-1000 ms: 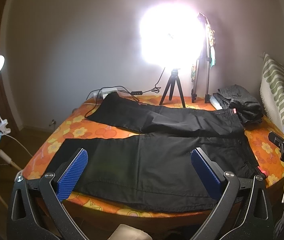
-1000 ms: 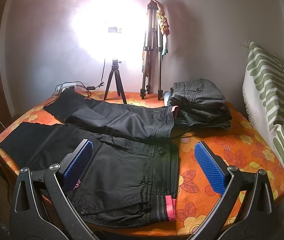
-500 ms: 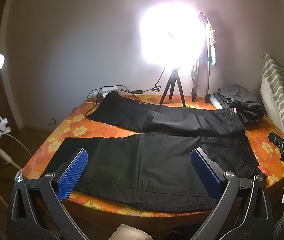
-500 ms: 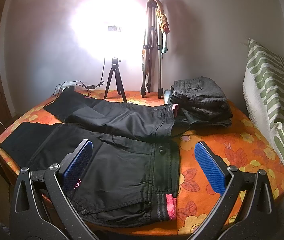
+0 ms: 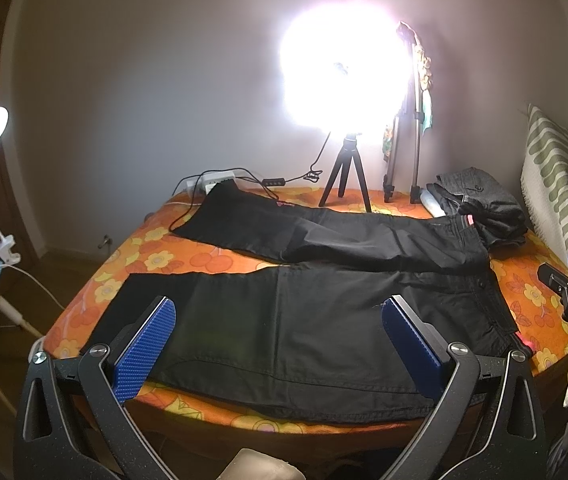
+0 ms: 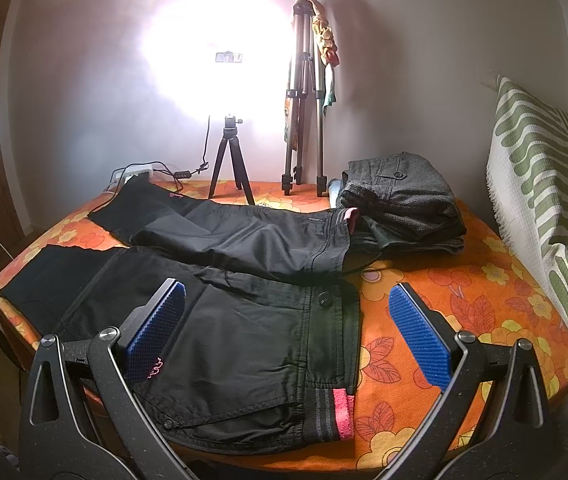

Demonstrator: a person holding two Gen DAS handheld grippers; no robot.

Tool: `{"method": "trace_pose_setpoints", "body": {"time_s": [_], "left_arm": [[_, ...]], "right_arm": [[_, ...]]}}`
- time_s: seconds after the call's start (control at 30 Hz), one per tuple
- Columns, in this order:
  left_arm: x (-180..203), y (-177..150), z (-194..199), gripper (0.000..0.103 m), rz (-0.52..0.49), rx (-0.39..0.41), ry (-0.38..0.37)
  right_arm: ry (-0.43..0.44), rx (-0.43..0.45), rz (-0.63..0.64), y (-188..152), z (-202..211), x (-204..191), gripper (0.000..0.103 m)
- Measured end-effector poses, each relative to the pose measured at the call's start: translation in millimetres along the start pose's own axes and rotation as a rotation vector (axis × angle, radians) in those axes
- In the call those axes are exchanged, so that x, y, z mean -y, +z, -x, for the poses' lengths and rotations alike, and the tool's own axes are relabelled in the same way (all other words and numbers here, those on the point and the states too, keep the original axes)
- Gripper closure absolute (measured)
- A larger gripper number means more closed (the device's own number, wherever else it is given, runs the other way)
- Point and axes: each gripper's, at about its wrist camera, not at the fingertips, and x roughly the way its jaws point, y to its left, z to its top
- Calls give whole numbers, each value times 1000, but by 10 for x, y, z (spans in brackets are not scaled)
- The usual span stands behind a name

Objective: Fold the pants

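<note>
While the left hand-held gripper [image 5: 278, 346] hovers released over the near leg, the black pants [image 5: 303, 320] lie spread on the flowered bed [image 5: 144, 256]. From the right wrist, the right hand-held gripper [image 6: 284, 328] waits released above the waistband [image 6: 333, 414]. Folding has not begun; each must descend and pinch an edge.

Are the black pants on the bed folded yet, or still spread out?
Spread out. The black pants lie flat across the orange bedspread, both legs apart and full length, waistband unfolded. Neither tool touches them.
</note>
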Motion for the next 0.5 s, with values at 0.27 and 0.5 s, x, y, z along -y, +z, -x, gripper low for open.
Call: {"method": "trace_pose_setpoints", "body": {"time_s": [0.27,0.5], "left_arm": [[1,-23,0,0,-1,-3,0],[4,-31,-6,0,-1,-4,1]], "right_arm": [[1,-2,0,-9,-3,-6,0],[1,-2,-1,-3,-11,-6,0]]}}
